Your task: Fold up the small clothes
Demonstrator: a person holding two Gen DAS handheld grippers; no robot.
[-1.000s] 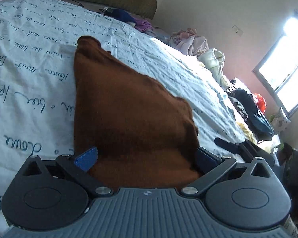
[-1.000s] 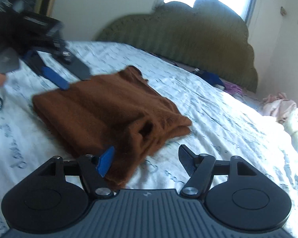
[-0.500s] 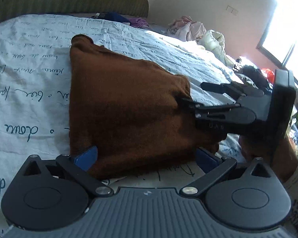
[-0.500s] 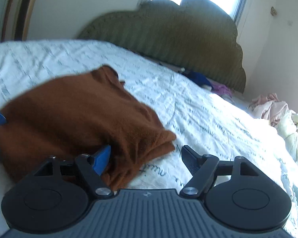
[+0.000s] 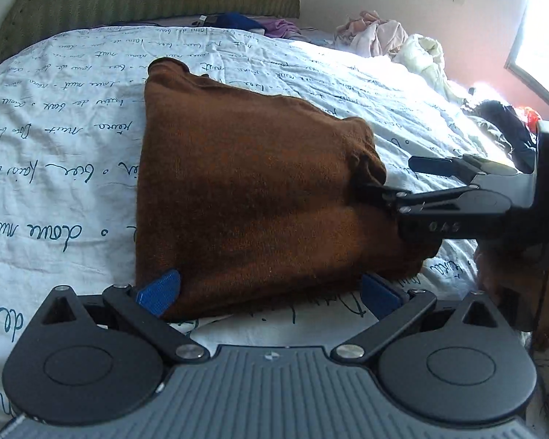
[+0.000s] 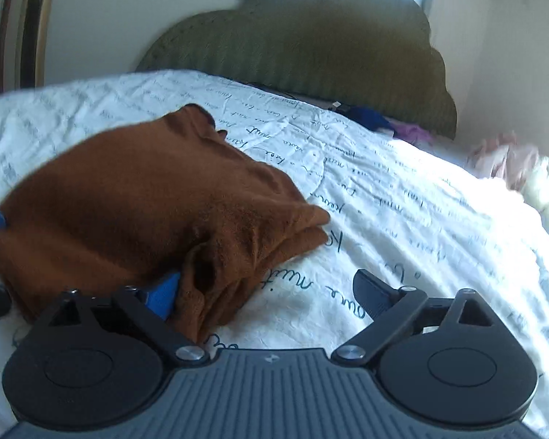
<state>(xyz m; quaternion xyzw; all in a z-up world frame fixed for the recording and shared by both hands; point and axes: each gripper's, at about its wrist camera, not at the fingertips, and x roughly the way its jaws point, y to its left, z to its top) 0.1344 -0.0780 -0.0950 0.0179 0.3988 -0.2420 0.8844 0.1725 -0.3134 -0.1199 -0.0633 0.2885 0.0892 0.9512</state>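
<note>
A brown knit garment [image 5: 252, 197] lies folded on the white bedsheet with script print [image 5: 47, 153]. My left gripper [image 5: 271, 291] is open, its blue pads at the garment's near edge. My right gripper [image 5: 380, 179] reaches in from the right, open, one finger pressed into the garment's right corner. In the right wrist view the garment [image 6: 139, 201] lies at the left, and my right gripper [image 6: 267, 292] is open with its left pad against the bunched near corner.
A green headboard [image 6: 311, 55] stands at the far end of the bed. Piles of loose clothes [image 5: 391, 40] lie at the bed's far right side. Dark and red items [image 5: 508, 124] sit near the bright window.
My right gripper has come in to the garment's right corner. My left gripper has drawn back slightly, its pads now at the near edge. The garment lies flatter.
</note>
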